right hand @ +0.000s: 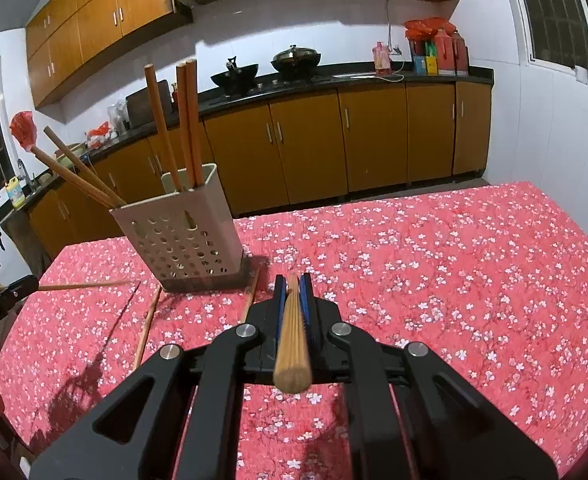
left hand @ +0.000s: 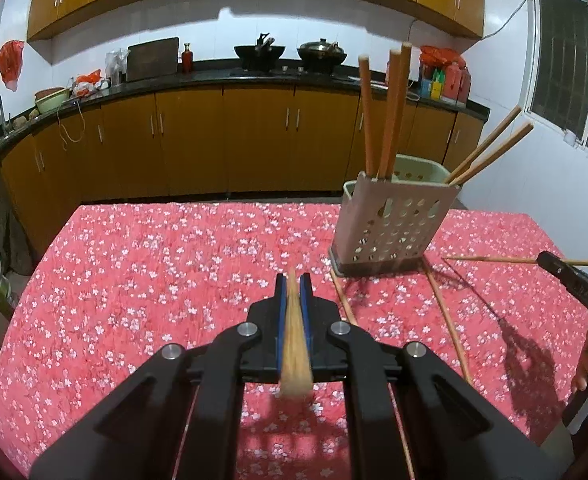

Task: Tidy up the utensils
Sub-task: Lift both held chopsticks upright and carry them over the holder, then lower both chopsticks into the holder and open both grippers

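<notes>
A perforated beige utensil holder (left hand: pixel 389 226) (right hand: pixel 184 236) stands on the red floral tablecloth with several wooden chopsticks (left hand: pixel 391 112) (right hand: pixel 162 124) upright or leaning in it. My left gripper (left hand: pixel 293 280) is shut on a chopstick (left hand: pixel 295 344) that points along its fingers, left of and nearer than the holder. My right gripper (right hand: pixel 292 280) is shut on another chopstick (right hand: pixel 292 340), right of and nearer than the holder. Two loose chopsticks (left hand: pixel 449 320) (right hand: pixel 146 328) lie on the cloth by the holder's base. The other gripper's chopstick shows at each view's edge (left hand: pixel 493 259) (right hand: pixel 82 286).
The table (left hand: pixel 154 260) (right hand: pixel 453 260) is covered by the red cloth. Behind it runs a kitchen counter (left hand: pixel 222 80) with woks, bottles and wooden cabinets. A window (left hand: pixel 565 60) is at the right wall.
</notes>
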Available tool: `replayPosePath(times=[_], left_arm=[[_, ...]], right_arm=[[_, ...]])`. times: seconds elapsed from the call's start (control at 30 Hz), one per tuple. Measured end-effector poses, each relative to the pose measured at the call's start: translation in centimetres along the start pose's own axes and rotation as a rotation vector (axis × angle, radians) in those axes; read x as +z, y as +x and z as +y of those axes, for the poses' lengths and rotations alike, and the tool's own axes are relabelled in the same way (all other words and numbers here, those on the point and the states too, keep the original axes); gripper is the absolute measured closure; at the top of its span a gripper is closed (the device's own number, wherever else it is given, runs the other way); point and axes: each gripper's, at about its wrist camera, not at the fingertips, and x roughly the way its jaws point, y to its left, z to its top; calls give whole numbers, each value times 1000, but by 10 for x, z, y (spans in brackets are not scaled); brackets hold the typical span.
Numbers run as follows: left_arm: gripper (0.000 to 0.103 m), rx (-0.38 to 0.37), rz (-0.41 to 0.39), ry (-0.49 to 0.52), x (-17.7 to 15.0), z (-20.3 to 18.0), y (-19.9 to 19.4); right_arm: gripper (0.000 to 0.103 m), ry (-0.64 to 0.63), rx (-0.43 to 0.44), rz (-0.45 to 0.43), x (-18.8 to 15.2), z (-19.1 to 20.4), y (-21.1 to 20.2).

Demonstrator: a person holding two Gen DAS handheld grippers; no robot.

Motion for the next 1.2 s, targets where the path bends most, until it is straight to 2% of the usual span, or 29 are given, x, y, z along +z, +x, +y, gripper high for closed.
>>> replayPosePath(times=[0.5, 0.6, 1.03, 1.2], left_arm=[[95, -7, -71, -25, 14, 4, -19], [95, -27, -82, -26, 18, 5, -25], [95, -190, -232, 64, 67, -38, -75], [95, -202, -318, 61, 94, -54, -87]], right_arm=[[95, -4, 8, -44, 9, 4, -10], [95, -11, 19, -76, 15, 7, -18], [95, -24, 247, -252, 81, 40, -82], [95, -33, 265, -361, 104, 58, -91]])
